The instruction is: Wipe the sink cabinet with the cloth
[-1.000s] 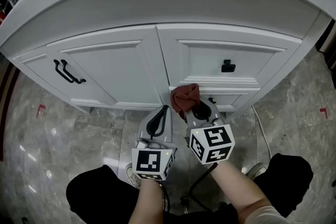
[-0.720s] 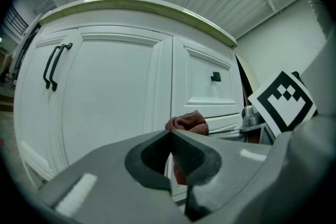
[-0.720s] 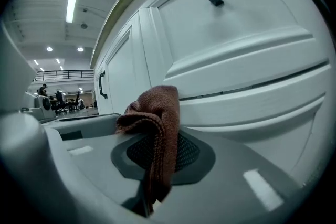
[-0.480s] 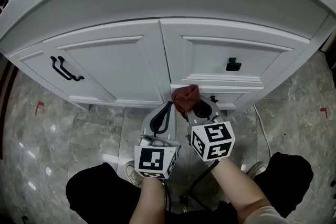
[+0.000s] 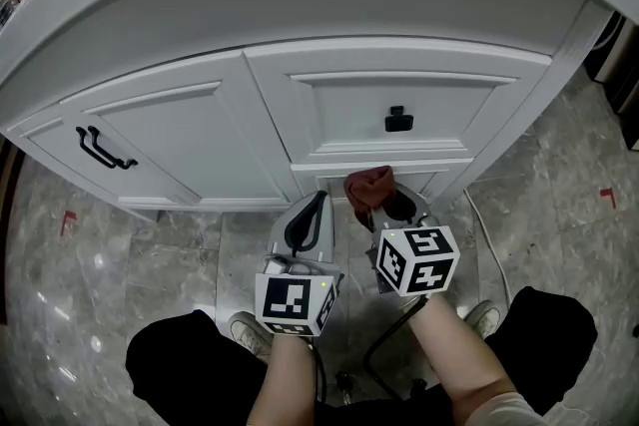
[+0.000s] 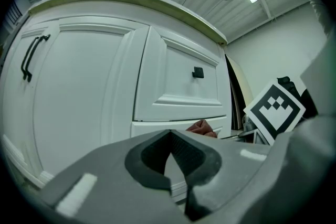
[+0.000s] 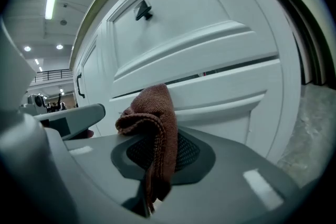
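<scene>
the right gripper [image 7: 160, 153] is clamped on the cloth [image 7: 153, 122], a rust-brown knitted rag bunched above the jaws, with a tail hanging down between them. in the head view the cloth [image 5: 368, 188] sits at the front of the white cabinet [image 5: 200, 140], on the lower panel just under the seam below the drawer [image 5: 339, 110], slightly left of its black knob [image 5: 398, 122] and toward the cabinet's right end. whether it presses on the panel or is just off it is hard to tell.

the left gripper [image 6: 169, 135] has its jaws pressed together with nothing between them. it hangs just left of the right gripper [image 5: 385, 207], short of the cabinet's bottom edge. in the head view the left gripper [image 5: 311, 207] points at the post between door and drawer.

two black handles [image 5: 103, 148] sit on the door near the cabinet's left end. grey marbled floor [image 5: 120, 264] lies below.
</scene>
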Available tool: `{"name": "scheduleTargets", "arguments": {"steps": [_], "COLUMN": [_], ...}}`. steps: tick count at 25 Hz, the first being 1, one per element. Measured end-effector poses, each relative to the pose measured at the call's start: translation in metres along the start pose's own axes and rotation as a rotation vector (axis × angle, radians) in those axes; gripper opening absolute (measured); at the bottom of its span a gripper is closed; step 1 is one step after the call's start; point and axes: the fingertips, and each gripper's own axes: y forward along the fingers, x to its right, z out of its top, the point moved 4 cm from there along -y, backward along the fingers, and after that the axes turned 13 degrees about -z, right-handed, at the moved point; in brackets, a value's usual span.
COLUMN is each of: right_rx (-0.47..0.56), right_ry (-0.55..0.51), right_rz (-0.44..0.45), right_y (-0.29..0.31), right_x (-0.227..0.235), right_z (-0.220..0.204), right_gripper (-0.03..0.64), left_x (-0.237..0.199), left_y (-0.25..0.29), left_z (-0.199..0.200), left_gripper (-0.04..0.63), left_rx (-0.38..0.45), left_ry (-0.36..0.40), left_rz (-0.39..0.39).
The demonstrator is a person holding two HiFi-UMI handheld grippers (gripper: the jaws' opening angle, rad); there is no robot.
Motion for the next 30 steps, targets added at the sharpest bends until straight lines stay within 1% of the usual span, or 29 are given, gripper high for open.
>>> {"name": "scheduleTargets", "arguments": {"steps": [2, 4, 9, 14, 17, 21, 24, 26, 30], "right_rx": [0.000, 0.009, 0.023, 0.038, 0.056, 0.099, 0.114, 0.123, 0.095], "right_ry": [0.049, 0.074, 0.082, 0.106, 0.131, 0.152, 0.176, 0.178, 0.134], "right_rz": [-0.013, -0.045, -0.140, -0.192, -0.205, -0.267, -0.300, -0.278, -0.136], "right_y": [-0.004, -0.009, -0.021, -0.032, -0.039, -0.052, -0.058, -0.056, -0.036], "right_x": [0.013, 0.028, 0.068, 0.096, 0.109, 0.129, 0.136, 0.123, 0.064], "right_z": [0.001, 0.004, 0.010, 0.015, 0.019, 0.027, 0.028, 0.026, 0.005], "right_gripper": [0.083, 0.082, 0.080, 0.080, 0.081, 0.080, 0.079, 0.078, 0.080], "left_x": [0.009, 0.019, 0.037, 0.049, 0.059, 0.074, 0.076, 0.069, 0.038], "left_y": [0.007, 0.015, 0.027, 0.037, 0.044, 0.050, 0.047, 0.040, 0.019], "left_z": [-0.002, -0.004, -0.010, -0.024, -0.033, -0.041, -0.048, -0.052, -0.057], "left_gripper": [0.000, 0.000, 0.000, 0.000, 0.000, 0.000, 0.000, 0.000, 0.000], "left_rx": [-0.004, -0.009, -0.025, -0.035, -0.046, -0.065, -0.088, -0.102, -0.113], "left_ry": [-0.003, -0.002, 0.004, -0.015, -0.029, -0.022, -0.006, -0.002, -0.016], "left_rz": [-0.021, -0.043, -0.077, -0.086, -0.105, -0.142, -0.150, -0.137, -0.065]}}
